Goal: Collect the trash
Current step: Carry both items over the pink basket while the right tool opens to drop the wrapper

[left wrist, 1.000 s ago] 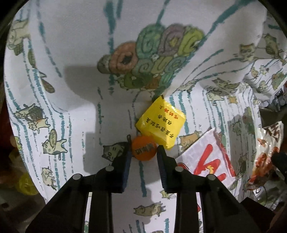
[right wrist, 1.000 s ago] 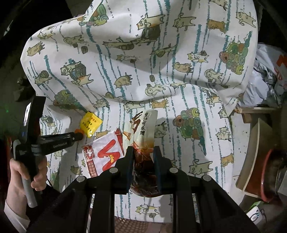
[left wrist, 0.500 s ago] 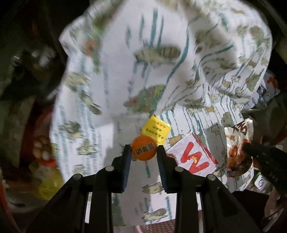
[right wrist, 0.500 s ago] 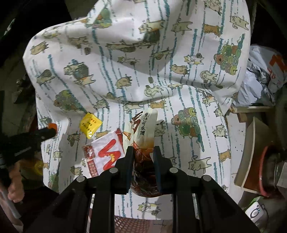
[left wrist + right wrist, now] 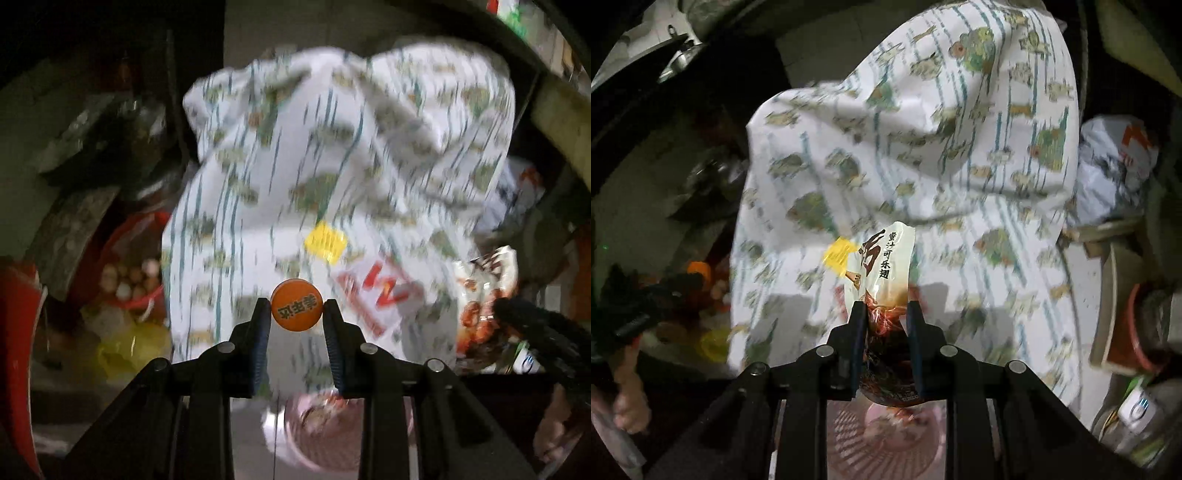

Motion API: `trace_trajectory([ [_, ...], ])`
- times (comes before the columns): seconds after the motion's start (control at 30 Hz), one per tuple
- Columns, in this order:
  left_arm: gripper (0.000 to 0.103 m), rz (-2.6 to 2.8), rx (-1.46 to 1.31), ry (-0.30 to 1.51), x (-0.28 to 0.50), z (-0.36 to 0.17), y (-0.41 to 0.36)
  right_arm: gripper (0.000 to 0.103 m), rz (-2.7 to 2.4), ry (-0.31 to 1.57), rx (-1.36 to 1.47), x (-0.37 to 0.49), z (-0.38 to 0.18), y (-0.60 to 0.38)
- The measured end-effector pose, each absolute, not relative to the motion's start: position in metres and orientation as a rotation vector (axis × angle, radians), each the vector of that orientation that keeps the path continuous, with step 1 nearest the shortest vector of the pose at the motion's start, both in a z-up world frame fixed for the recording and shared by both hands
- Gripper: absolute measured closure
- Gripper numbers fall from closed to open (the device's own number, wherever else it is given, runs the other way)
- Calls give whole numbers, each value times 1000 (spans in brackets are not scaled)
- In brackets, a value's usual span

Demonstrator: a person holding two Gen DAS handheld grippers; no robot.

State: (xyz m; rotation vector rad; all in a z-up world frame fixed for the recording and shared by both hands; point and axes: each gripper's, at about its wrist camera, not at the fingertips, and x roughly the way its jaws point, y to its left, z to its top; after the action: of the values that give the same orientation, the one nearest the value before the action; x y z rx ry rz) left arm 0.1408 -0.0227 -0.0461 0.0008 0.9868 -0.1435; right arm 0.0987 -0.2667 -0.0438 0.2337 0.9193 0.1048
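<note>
My left gripper (image 5: pixel 296 308) is shut on an orange bottle cap (image 5: pixel 296 304), held up above the cat-print cloth (image 5: pixel 332 158). My right gripper (image 5: pixel 885 310) is shut on a cream and brown snack wrapper (image 5: pixel 884 269), also lifted off the cloth (image 5: pixel 923 147). That wrapper (image 5: pixel 484 295) and the right gripper's dark fingers show at the right of the left wrist view. A yellow packet (image 5: pixel 325 242) and a red-and-white wrapper (image 5: pixel 384 291) still lie on the cloth. A pink mesh basket (image 5: pixel 886 439) sits low, just below the right gripper, and the basket (image 5: pixel 321 435) shows under the left gripper too.
A red tub (image 5: pixel 125 280) with round pale items and a yellow bag (image 5: pixel 129 347) sit to the cloth's left. A crumpled white-and-orange plastic bag (image 5: pixel 1115 162) and wooden boards (image 5: pixel 1108 295) lie to the right. A hand (image 5: pixel 628 398) holds the left gripper's handle.
Both grippers have pulled back and risen from the cloth with their items. The orange cap left the cloth in the left gripper; the pink basket has come into view below.
</note>
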Motion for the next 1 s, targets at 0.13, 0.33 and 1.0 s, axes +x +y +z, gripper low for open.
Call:
trace_trajectory([
  [0.13,75,-180,1,1039,130,-66,-27,80,133,948,202,75,-53,-249],
  [0.33,75,-184,-31,1151,121,-105,-20,80,160,1014,148,63,-72,-230],
  [1.0,75,-297,-54,1474,117,-192,-39,79,204,1419,133,83,-226,-202],
])
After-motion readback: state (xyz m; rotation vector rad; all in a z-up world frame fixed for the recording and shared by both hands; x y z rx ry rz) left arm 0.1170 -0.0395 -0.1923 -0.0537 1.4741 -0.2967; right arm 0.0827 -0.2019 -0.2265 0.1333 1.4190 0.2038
